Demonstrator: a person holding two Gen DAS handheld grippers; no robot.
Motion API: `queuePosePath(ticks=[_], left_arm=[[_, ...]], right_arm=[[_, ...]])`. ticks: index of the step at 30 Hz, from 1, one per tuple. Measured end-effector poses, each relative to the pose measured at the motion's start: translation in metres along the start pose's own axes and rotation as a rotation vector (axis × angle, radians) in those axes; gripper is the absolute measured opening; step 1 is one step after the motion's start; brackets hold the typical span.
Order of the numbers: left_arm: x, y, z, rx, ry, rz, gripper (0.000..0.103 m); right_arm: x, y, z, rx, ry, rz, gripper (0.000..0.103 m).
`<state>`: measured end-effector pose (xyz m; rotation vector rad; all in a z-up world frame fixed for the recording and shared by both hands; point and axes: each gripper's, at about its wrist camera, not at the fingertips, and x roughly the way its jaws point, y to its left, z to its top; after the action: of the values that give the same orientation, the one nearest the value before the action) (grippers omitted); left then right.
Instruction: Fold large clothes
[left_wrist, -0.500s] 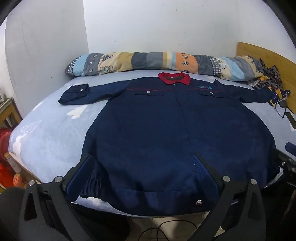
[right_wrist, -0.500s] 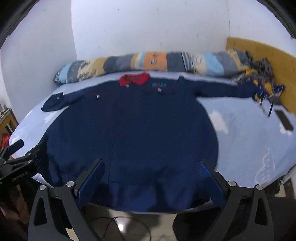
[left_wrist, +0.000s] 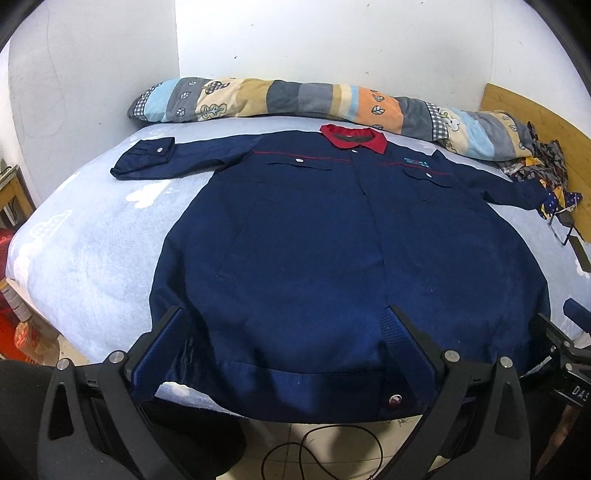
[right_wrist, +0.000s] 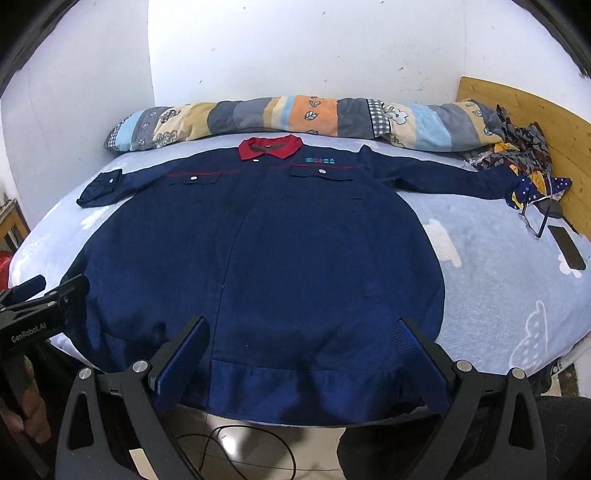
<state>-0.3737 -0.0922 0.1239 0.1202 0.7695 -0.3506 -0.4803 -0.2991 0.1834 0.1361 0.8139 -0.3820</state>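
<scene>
Since half a second ago both grippers have shifted only slightly along the near edge of the bed, and the jacket lies as it did. The left gripper (left_wrist: 284, 328) hangs with its jaws spread wide and holding nothing, its blue-padded fingers (left_wrist: 162, 350) framing the left part of the hem. The right gripper (right_wrist: 303, 336) is likewise spread and empty over the right part of the hem; in its view the left gripper shows at the lower left edge, beside the jacket's side.

The navy jacket (left_wrist: 332, 258) lies flat and face up on the pale blue bedsheet (right_wrist: 517, 295), buttoned. Its long axis runs from the hem at the near edge, which slightly overhangs the mattress, to the red collar (left_wrist: 354, 138) pointing toward the far wall. Both sleeves stretch out sideways, the left cuff (left_wrist: 147, 162) well out on the sheet, the right one reaching a heap of patterned cloth (right_wrist: 517, 162).

A long striped bolster (right_wrist: 295, 118) lies across the far side, just beyond the collar. A dark phone (right_wrist: 567, 247) rests on the sheet at right.
</scene>
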Motion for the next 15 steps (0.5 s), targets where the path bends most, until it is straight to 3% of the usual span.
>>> queuePosePath(ticks=[15], left_arm=[[-0.0048, -0.0061, -0.0001, 0.020, -0.033, 0.023, 0.103]], right_arm=[[-0.0020, 0.0047, -0.0054, -0.013, -0.031, -0.001, 0.101]])
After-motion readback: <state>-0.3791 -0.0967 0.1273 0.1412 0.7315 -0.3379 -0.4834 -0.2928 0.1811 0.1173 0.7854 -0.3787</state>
